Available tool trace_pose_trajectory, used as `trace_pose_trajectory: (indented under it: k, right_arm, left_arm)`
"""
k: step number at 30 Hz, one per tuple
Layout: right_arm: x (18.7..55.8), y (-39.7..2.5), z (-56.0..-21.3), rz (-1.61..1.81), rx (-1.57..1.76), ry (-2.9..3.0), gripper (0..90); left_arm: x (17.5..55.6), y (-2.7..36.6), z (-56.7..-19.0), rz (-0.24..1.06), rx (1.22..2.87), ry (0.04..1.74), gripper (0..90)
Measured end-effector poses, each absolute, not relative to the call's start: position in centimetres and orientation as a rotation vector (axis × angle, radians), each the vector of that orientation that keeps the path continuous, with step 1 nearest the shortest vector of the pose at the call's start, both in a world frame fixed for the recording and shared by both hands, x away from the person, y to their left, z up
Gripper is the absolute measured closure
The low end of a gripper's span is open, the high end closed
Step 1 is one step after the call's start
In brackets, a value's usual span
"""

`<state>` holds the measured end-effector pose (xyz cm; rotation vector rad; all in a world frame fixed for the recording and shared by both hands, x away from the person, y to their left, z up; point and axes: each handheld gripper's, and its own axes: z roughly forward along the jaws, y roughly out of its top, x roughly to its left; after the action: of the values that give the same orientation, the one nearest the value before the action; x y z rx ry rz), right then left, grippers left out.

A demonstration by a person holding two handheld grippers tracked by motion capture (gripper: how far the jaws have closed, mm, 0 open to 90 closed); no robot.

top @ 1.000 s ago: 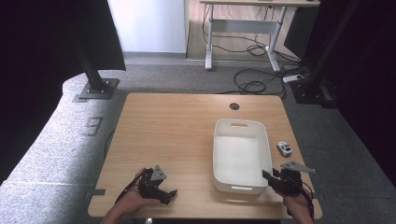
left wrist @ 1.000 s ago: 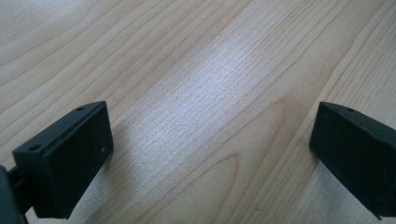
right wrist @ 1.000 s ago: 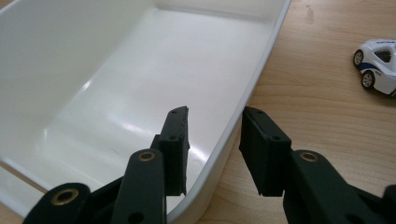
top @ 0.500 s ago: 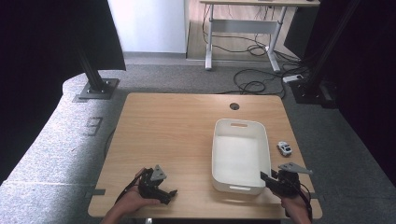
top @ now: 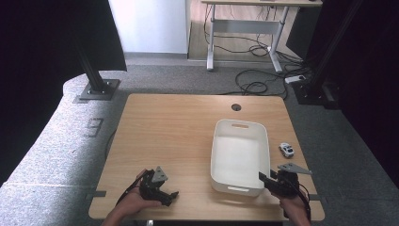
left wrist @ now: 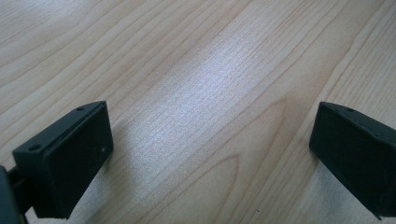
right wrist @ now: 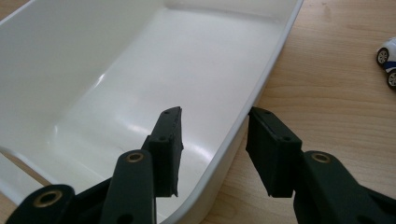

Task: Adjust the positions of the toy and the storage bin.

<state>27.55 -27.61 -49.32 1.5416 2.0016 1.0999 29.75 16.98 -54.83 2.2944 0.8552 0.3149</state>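
A white plastic tub (top: 237, 155) stands empty on the right half of the wooden table (top: 174, 136). A small white and blue toy car (top: 286, 149) lies just right of it. My right gripper (top: 266, 178) is at the tub's near right corner. In the right gripper view it (right wrist: 215, 116) is open and straddles the tub's rim (right wrist: 261, 88), one jaw inside and one outside, with the toy car (right wrist: 387, 58) at the far right. My left gripper (top: 170, 197) is held low near the table's front left. Its jaws (left wrist: 212, 126) stand wide open over bare wood.
A round cable hole (top: 236, 107) sits near the table's far edge. Beyond the table there are black stand bases (top: 96, 89), a desk frame (top: 244, 28) and loose cables (top: 256, 84) on the grey carpet.
My right gripper has edged a little left toward the tub's near corner. The left gripper, the tub and the toy car have stayed put.
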Motion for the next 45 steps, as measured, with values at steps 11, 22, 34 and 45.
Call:
trace_pose_trajectory:
  k: [11,22,34,45]
  right_arm:
    - [27.9,-26.6,-49.6,1.100,1.516,1.996,54.8]
    - [28.2,-25.7,-49.8,1.112,1.505,1.996,54.1]
    - [28.6,-25.3,-49.9,1.116,1.478,2.001,52.2]
    - [29.0,-24.5,-49.9,1.106,1.463,2.018,51.4]
  left_arm:
    - [29.8,17.0,-54.8,0.315,2.294,0.854,0.0]
    - [29.8,17.0,-54.8,0.315,2.295,0.854,0.0]
    - [29.8,17.0,-54.8,0.315,2.295,0.855,0.0]
    - [29.7,17.0,-54.8,0.315,2.295,0.857,0.0]
